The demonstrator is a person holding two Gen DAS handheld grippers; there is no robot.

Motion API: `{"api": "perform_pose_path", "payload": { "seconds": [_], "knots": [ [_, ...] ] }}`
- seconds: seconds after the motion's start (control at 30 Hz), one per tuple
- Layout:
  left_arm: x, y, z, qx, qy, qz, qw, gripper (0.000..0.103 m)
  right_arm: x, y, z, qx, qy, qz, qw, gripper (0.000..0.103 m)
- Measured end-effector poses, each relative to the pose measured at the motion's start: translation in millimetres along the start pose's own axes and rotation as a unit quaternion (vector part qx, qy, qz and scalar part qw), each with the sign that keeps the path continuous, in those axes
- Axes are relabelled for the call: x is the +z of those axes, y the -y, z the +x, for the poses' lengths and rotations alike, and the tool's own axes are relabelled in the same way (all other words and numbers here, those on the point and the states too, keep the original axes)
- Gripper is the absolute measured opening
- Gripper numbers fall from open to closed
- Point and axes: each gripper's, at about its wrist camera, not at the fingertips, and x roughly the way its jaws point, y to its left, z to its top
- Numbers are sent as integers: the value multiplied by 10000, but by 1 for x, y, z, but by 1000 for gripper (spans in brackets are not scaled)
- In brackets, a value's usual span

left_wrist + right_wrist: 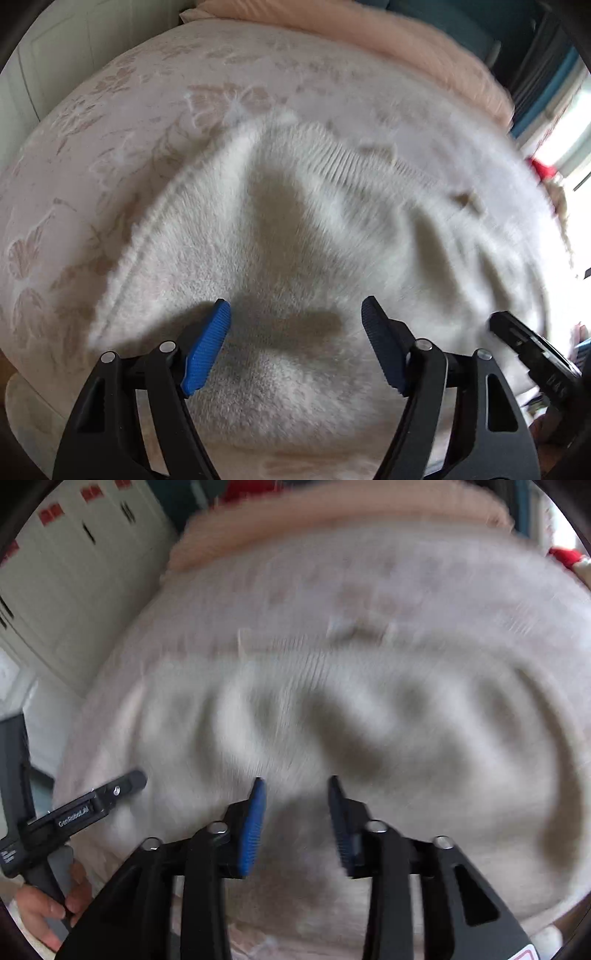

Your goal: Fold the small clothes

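A fuzzy white knit garment with a ribbed edge lies rumpled on a pale floral bedcover. My left gripper is open just above the garment's near part, nothing between its blue pads. The right gripper's body shows at the right edge of the left wrist view. In the blurred right wrist view the same garment fills the middle, and my right gripper is open over it with a narrower gap, holding nothing. The left gripper's body and the hand on its grip show at lower left.
A peach blanket lies along the far edge of the bed. White cabinet doors stand to the left. A red item sits at the bed's right side near a bright window.
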Motion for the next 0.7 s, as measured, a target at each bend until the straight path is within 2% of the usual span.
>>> {"api": "perform_pose_path", "payload": {
  "seconds": [0.03,0.07,0.13,0.27,0.37,0.4,0.43,0.47,0.5,0.53,0.6,0.67,0.7],
  "knots": [
    [6,-2,-9,-129,134,-42,9998,72,5,9,-12,-121,220,-41,9997,62],
    [12,-5,-12,-196,250,-61,9995,73,14,25,-26,-425,492,-36,9979,71],
    [24,-8,-17,-171,414,-70,9990,81,28,57,-36,-940,687,71,9932,73],
    [69,-23,13,-5,320,-67,9995,87,69,123,-15,-1298,335,461,9899,75],
    [95,-41,49,223,53,-313,9992,87,87,148,22,-1520,-108,519,9870,82],
    [98,-46,56,250,-3,-413,9988,83,85,155,34,-1447,-246,596,9874,80],
    [100,-49,61,230,-7,-491,9985,59,85,161,47,-1279,-412,758,9880,69],
    [101,-51,64,152,8,-517,9985,45,79,167,57,-984,-600,984,9884,38],
    [101,-52,63,153,-5,-526,9985,13,75,167,55,-796,-537,1125,9890,31],
    [102,-54,58,29,76,-574,9983,9,74,161,44,-751,-343,1119,9903,10],
    [111,-56,25,-298,617,-623,9957,9,76,145,2,-577,396,1018,9923,10],
    [124,-54,14,-380,684,-554,9954,9,84,144,-30,-485,931,1075,9886,10],
    [130,-52,18,-329,591,-551,9962,9,86,148,-32,-546,973,1133,9873,11]
  ]
}}
